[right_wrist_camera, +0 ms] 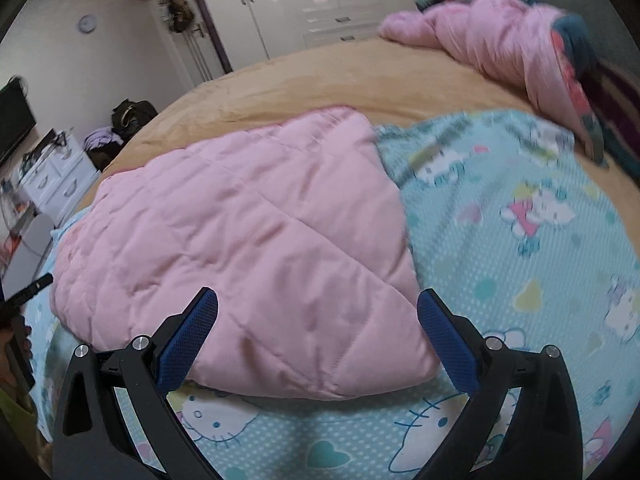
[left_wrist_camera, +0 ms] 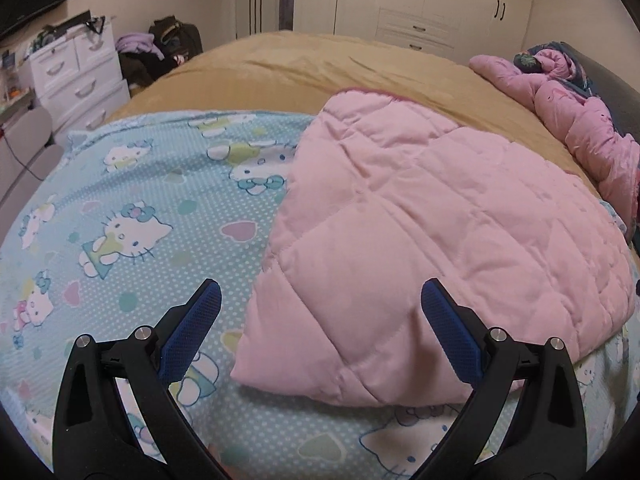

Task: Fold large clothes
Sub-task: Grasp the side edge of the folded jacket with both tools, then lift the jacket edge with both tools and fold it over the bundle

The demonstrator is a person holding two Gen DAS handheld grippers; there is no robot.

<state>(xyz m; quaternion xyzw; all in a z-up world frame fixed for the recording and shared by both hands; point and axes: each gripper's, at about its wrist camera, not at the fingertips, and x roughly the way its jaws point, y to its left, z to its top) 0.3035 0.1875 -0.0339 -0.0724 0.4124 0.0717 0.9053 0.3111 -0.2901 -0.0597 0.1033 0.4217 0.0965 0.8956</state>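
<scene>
pink quilted garment (left_wrist_camera: 432,240) lay folded near bed (left_wrist_camera: 280,68) front edge | left gripper (left_wrist_camera: 320,300), right gripper (right_wrist_camera: 318,304) jaws wide, empty | fold looked mostly done

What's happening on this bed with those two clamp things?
A person holding a two-finger gripper in each hand is folding bedding-sized laundry. A pink quilted piece lies folded on a blue cartoon-cat sheet spread over the tan bed cover. The left gripper and right gripper both hover open just above the pink piece's near edge, holding nothing. Another pink bundle sits at the far side.
</scene>
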